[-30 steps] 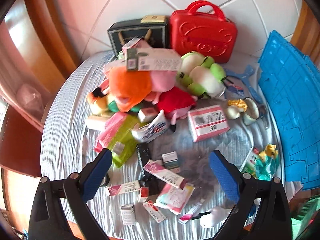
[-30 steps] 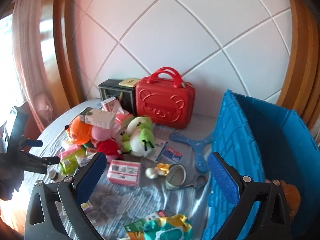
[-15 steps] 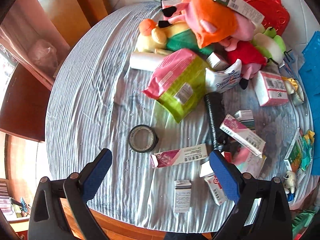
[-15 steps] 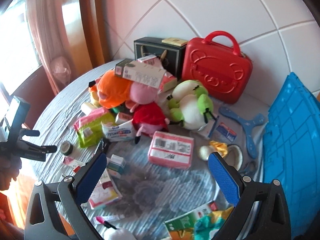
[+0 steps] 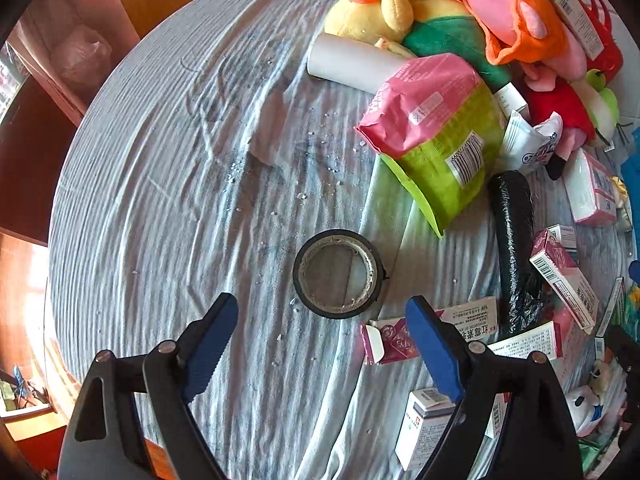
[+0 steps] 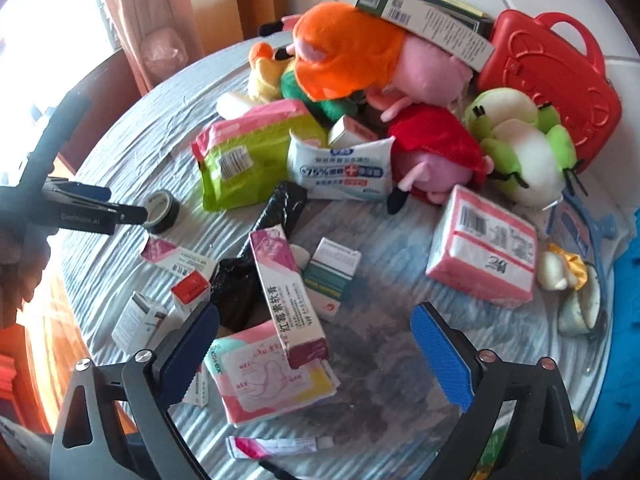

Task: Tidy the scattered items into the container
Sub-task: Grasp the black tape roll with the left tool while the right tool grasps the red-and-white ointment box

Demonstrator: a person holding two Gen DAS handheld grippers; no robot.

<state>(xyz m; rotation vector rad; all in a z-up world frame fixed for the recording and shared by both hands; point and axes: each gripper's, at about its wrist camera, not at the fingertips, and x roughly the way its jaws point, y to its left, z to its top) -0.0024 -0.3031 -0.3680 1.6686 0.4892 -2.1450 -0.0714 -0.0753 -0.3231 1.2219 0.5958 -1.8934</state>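
Two tools were at work, and neither had hold of anything yet; we judged the step to be the reach for a first pick. Our left tool (image 5: 320,344) hung over the near left part of the tabletop (image 5: 168,184), its jaws wide but closing, with only cloth between them; the black tape roll (image 5: 338,274) lay flat just beyond its fingertips, apart from the pile of plush toys (image 5: 460,12) at the far side. Our right tool (image 6: 316,344) also stood wide and was closing, nothing pressed by its pads; below it lay the long pink carton (image 6: 286,296), propped across a flat pink pack (image 6: 272,376), with a small green-banded box (image 6: 334,276) just right of it. Much of the clutter was spread across the middle; the blue container (image 6: 624,340) showed only as an edge at the far right in the right wrist view. Next, we judged, the left tool needed to come forward and down until its jaws straddled the roll's rim; the right tool needed to settle over the carton's narrow sides before closing.
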